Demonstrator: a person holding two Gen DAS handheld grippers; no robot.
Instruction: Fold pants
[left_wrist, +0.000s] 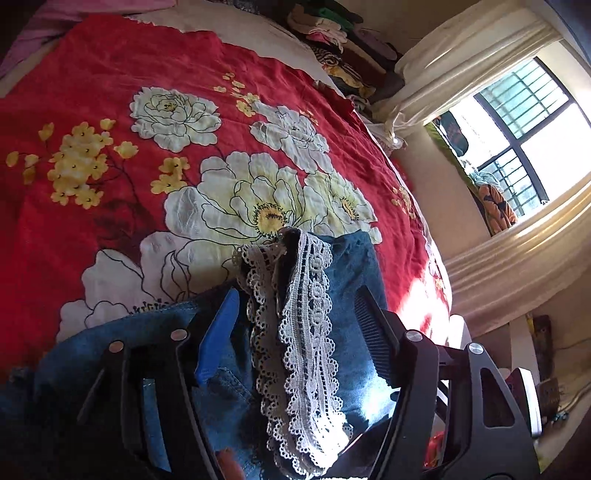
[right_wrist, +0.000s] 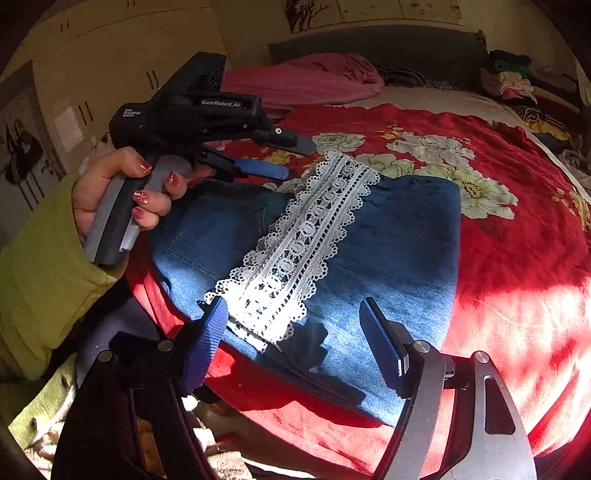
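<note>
Blue denim pants lie folded on the red floral bedspread, near the bed's front edge. A white lace strip lies along their top. My left gripper is open just above the denim, its fingers on either side of the lace strip, holding nothing. It shows in the right wrist view at the far left end of the lace. My right gripper is open and empty over the near end of the lace and the pants' front edge.
A pink blanket lies at the head of the bed. Stacked clothes sit along the far side by a curtained window. Wardrobe doors stand to the left. Strong sunlight falls on the bedspread's near right corner.
</note>
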